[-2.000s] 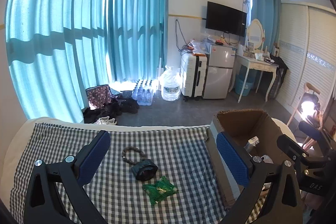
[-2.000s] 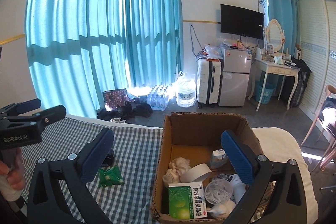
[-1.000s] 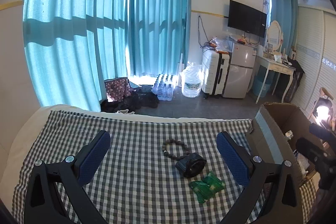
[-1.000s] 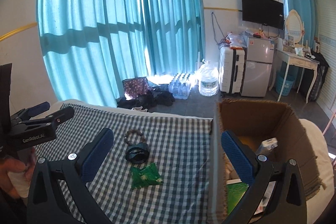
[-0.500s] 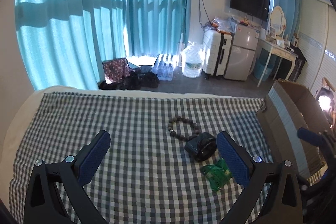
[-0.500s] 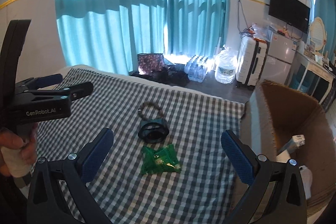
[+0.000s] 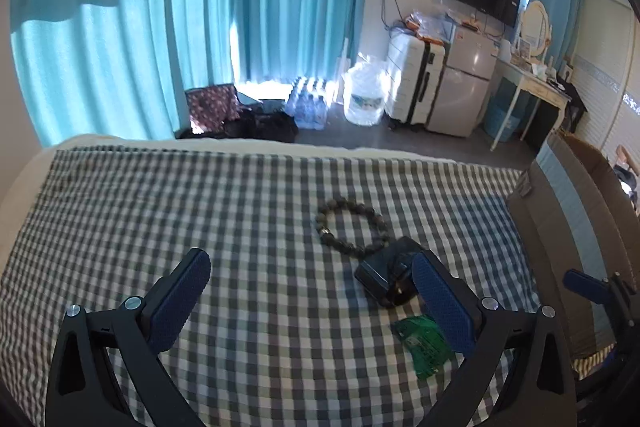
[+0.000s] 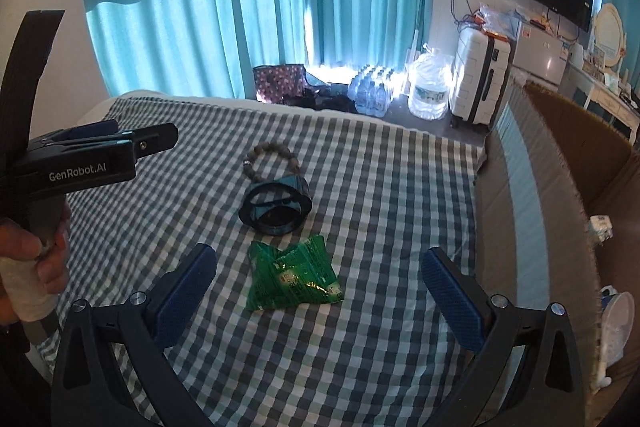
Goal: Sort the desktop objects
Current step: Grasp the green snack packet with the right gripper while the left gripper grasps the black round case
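Note:
On the checked cloth lie a brown bead bracelet [image 8: 271, 160], a black round band-like object [image 8: 275, 205] and a green foil packet [image 8: 291, 272]. My right gripper [image 8: 320, 277] is open and empty, with the packet between its fingers. My left gripper [image 7: 310, 289] is open and empty over the cloth; the bracelet [image 7: 351, 228], the black object [image 7: 387, 278] and the packet [image 7: 424, 346] lie to its right, partly behind its right finger. The left gripper also shows at the left of the right wrist view [image 8: 132, 141].
A cardboard box [image 8: 560, 187] with sorted items stands at the cloth's right edge; it also shows in the left wrist view [image 7: 576, 211]. Beyond the table's far edge are blue curtains, water bottles, a suitcase and a small fridge.
Both grippers have swung left, away from the box, and lowered toward the cloth. The right gripper now frames the green packet. Both stay open and empty.

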`<state>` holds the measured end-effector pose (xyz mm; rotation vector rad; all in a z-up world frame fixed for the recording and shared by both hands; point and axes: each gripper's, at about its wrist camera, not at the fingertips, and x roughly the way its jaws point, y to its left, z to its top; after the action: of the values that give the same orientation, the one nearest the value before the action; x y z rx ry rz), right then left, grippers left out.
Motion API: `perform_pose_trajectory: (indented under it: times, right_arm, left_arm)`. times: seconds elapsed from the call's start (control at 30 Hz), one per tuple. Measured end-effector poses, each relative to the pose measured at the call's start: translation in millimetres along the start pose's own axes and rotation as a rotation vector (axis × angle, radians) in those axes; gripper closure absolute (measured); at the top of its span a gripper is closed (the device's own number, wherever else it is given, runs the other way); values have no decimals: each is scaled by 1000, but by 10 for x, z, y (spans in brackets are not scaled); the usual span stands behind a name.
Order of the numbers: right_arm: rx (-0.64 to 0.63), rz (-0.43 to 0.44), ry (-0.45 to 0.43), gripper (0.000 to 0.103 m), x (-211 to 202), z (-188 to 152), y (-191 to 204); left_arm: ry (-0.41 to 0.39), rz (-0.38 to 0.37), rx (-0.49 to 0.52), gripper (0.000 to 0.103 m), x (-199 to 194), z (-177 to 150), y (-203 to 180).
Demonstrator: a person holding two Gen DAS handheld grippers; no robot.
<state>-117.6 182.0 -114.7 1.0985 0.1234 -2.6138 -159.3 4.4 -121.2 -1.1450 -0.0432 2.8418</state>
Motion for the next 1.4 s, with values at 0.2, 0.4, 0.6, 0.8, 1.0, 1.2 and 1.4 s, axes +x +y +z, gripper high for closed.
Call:
perform_pose_trajectory:
  times: [0.2, 0.4, 0.6, 0.8, 1.0, 1.2, 1.4]
  right_arm:
    - [23, 22, 45, 0, 203, -102, -49]
    - [39, 31, 93, 0, 407, -226, -43]
    - [31, 53, 145, 0, 661, -327, -19]
    - [69, 78, 195, 0, 837, -387, -45]
    - [18, 94, 167, 0, 946, -299, 86]
    - [-7, 68, 192, 1, 1063, -303, 200]
    - [-5, 36, 155, 36, 1050, -303, 147]
  left_arm:
    - [53, -2, 57, 0, 228, -105, -125]
    - [107, -29, 88, 0, 456, -179, -216]
    - [173, -51, 71, 0, 687, -221, -266]
    - [239, -30, 46, 0, 913, -206, -300]
    - [290, -19, -16, 0, 1137, -231, -197]
    - [263, 3, 4, 0, 1249, -297, -197]
    - [229, 4, 3, 0, 1297, -368, -218]
